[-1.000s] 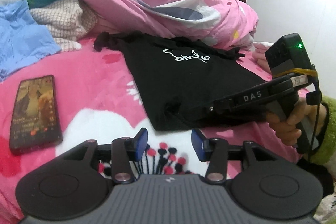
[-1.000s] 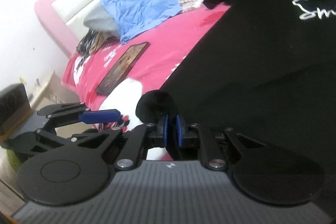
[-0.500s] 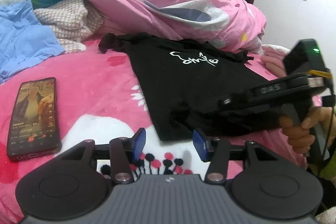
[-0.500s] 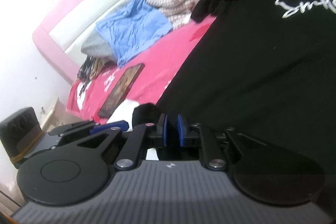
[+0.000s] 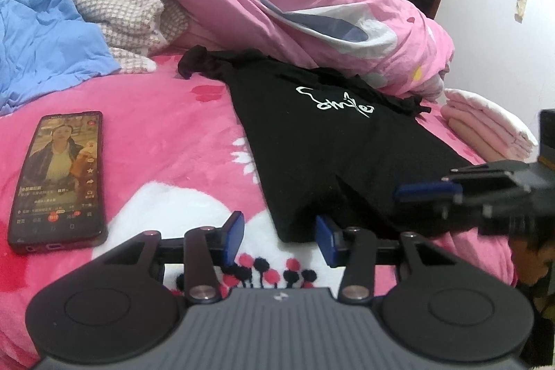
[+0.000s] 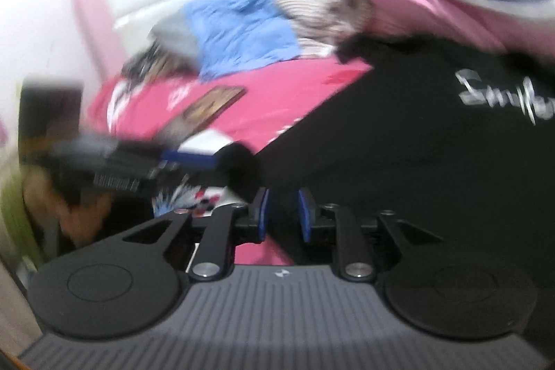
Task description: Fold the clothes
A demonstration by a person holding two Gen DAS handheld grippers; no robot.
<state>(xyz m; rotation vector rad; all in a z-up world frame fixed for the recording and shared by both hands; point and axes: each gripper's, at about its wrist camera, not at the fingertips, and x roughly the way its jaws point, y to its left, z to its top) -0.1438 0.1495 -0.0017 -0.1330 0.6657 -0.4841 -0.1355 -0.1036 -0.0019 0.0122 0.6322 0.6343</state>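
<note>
Black shirt (image 5: 333,141) between phone (image 5: 57,175) and pink quilt (image 5: 312,13); both grippers' jaws apart.

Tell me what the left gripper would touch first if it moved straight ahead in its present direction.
Probably the near hem of the black T-shirt, which lies just beyond the open left gripper on the pink blanket. Depth is unclear, so it might meet the blanket first.

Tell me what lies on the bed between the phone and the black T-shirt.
Nothing: in the left wrist view only bare pink bedcover shows between the phone and the black T-shirt.
</note>
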